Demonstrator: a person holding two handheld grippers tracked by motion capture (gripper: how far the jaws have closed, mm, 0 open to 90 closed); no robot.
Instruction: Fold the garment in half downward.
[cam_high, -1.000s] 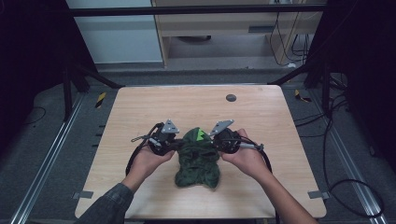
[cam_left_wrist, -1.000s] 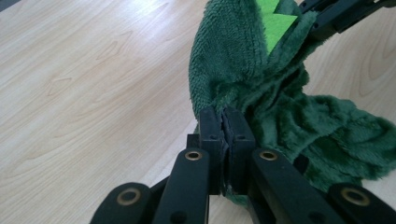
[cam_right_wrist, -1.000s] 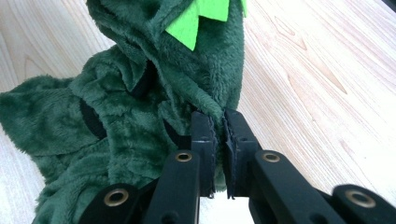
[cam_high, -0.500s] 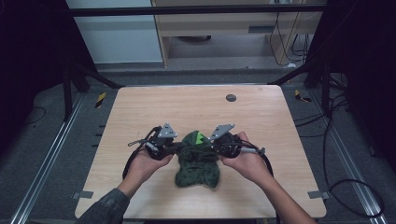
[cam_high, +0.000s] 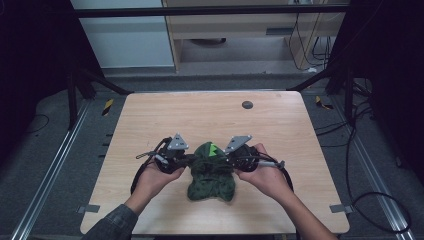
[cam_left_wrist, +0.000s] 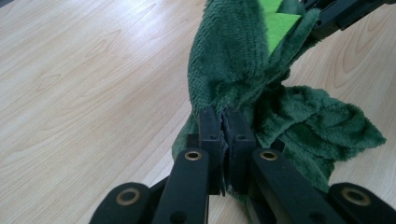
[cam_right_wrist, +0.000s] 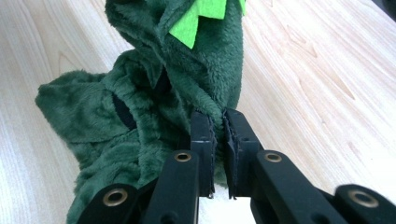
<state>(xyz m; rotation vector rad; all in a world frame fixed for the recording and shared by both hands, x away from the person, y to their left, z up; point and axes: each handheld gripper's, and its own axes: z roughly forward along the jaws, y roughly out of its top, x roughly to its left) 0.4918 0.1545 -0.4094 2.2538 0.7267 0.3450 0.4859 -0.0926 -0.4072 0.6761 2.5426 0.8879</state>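
my left fingers (cam_left_wrist: 223, 122) pinch the green plush garment (cam_high: 212, 170) | my right fingers (cam_right_wrist: 219, 122) pinch its other side | garment mid-surface (cam_high: 210, 115), between both hands | gripper views: lime felt spikes (cam_right_wrist: 196, 16) close up

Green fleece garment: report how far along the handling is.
Done: both claws have pinched the green fleece garment, the left claw on one side of its upper part, the right claw on the other. In hand: its top, with bright green spikes, is held up over the table. Left: the lower part lies crumpled, probably awaiting spreading or folding.
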